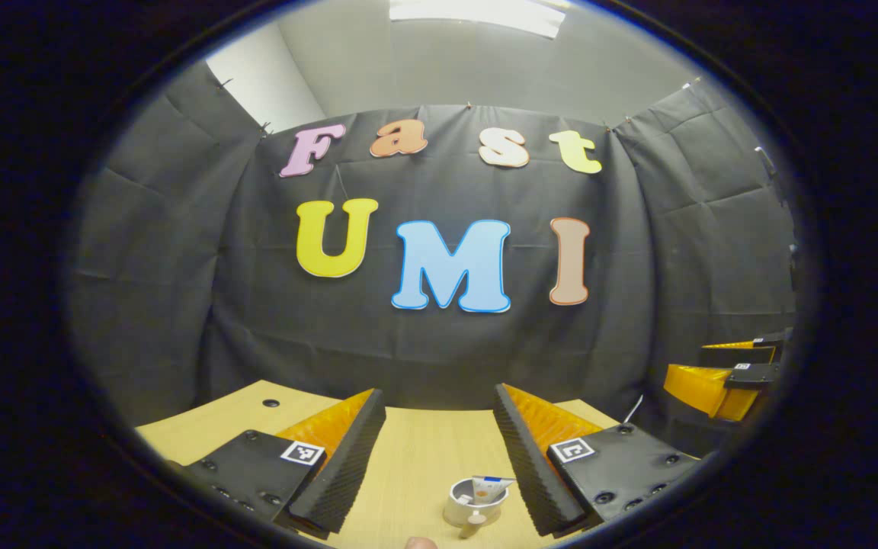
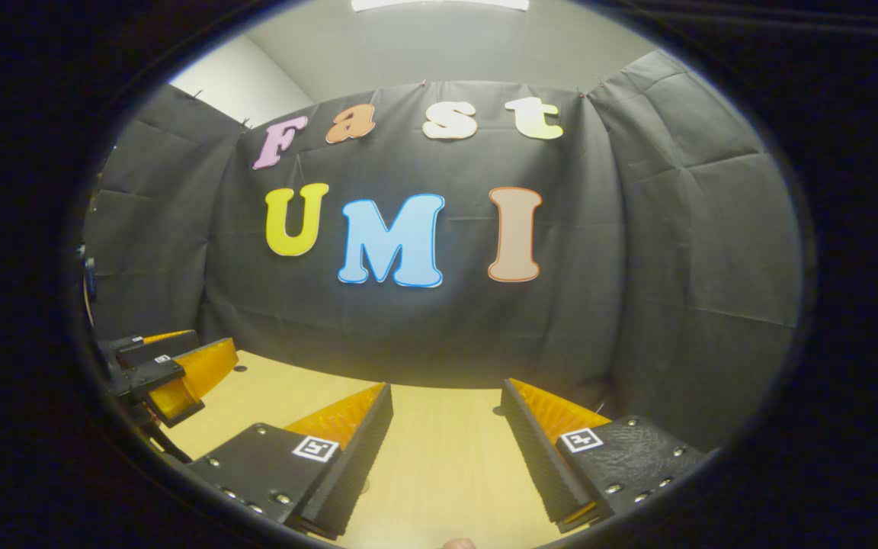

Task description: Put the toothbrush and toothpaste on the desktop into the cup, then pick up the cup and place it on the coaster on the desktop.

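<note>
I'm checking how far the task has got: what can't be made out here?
- Coaster: whether one lies under the cup is hidden by the cup, left gripper view.
- Toothbrush: too small to tell beside the toothpaste in the cup.
- Desktop: its near part is cut off by the right gripper view's lower edge.

White cup (image 1: 474,499) – pale wooden desktop (image 1: 424,457)

Left tool (image 1: 439,404) held level, fingers spread wide, nothing between them. Right tool (image 2: 447,396) same: level, fingers apart, gripping nothing. Both side by side, raised.
</note>
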